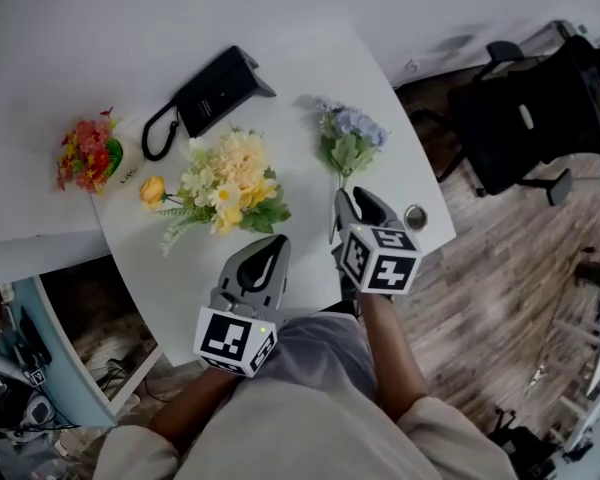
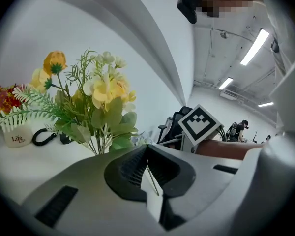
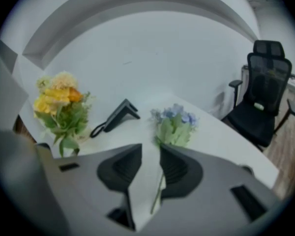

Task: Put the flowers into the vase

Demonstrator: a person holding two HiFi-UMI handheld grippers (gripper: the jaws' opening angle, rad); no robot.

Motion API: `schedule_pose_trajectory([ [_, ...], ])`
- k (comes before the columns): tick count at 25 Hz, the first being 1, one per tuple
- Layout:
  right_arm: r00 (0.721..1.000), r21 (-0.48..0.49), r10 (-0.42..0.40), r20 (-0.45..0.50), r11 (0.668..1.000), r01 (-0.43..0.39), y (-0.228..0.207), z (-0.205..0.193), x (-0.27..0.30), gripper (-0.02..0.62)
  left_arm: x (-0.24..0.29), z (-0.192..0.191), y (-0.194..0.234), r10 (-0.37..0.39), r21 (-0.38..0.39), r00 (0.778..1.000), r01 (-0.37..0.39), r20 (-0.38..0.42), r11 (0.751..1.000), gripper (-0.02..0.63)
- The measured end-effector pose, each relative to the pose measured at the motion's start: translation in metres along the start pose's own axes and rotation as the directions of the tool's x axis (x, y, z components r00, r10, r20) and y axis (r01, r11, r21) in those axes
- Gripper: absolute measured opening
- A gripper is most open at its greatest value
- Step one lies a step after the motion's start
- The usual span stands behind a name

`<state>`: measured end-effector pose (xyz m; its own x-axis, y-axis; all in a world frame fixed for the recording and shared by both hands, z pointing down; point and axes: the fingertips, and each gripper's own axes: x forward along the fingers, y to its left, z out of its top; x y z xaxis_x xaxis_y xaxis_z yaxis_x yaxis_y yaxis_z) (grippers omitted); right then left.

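Note:
A yellow bouquet point(image 1: 227, 190) point(image 2: 101, 100) stands up off the white table point(image 1: 310, 68), its stalks running down toward my left gripper point(image 1: 274, 240) point(image 2: 147, 149). That gripper is shut, with a thin stem pinched between its pads. To the right, a blue flower point(image 1: 352, 138) point(image 3: 176, 124) lies on the table. Its stem point(image 3: 157, 195) runs back between the jaws of my right gripper point(image 1: 343, 198) point(image 3: 150, 149), which is open and does not press on it. The white vase point(image 1: 128, 174) point(image 2: 14, 137) stands at the far left with red flowers point(image 1: 84, 154) point(image 2: 5, 98) by it.
A black pouch point(image 1: 215, 93) point(image 3: 118, 114) with a strap loop lies behind the bouquet. A small round metal object point(image 1: 416, 216) sits near the table's right edge. A black office chair point(image 1: 540, 118) point(image 3: 263, 97) stands on the wood floor beyond that edge.

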<state>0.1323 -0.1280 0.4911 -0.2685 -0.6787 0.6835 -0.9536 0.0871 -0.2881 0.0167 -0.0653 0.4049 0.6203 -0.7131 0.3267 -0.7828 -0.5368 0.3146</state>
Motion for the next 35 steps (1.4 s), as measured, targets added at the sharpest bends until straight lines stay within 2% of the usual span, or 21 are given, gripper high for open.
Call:
schedule_pose_trajectory([
  [10, 0.988, 0.046, -0.054, -0.145, 0.997, 0.061, -0.032, -0.018, 0.053, 0.112, 0.019, -0.011, 0.008, 0.009, -0.022, 0.998, -0.010, -0.060, 1.000, 0.025],
  [16, 0.978, 0.063, -0.070, -0.197, 0.994, 0.084, -0.041, -0.028, 0.072, 0.126, 0.037, -0.019, 0.009, 0.034, 0.006, 0.994, -0.033, -0.105, 0.999, 0.025],
  [20, 0.973, 0.091, -0.054, -0.226, 0.993, 0.077, -0.041, -0.036, 0.077, 0.130, 0.054, -0.031, 0.002, 0.051, 0.014, 0.990, -0.050, -0.135, 0.999, 0.025],
  [29, 0.965, 0.123, -0.009, -0.262, 0.992, 0.043, -0.045, -0.038, 0.087, 0.130, 0.091, -0.058, 0.004, 0.090, -0.029, 0.972, -0.099, -0.218, 0.995, 0.025],
  [35, 0.964, 0.169, 0.028, -0.264, 0.986, 0.017, -0.048, -0.036, 0.093, 0.129, 0.107, -0.065, 0.009, 0.105, -0.059, 0.966, -0.122, -0.237, 0.991, 0.025],
])
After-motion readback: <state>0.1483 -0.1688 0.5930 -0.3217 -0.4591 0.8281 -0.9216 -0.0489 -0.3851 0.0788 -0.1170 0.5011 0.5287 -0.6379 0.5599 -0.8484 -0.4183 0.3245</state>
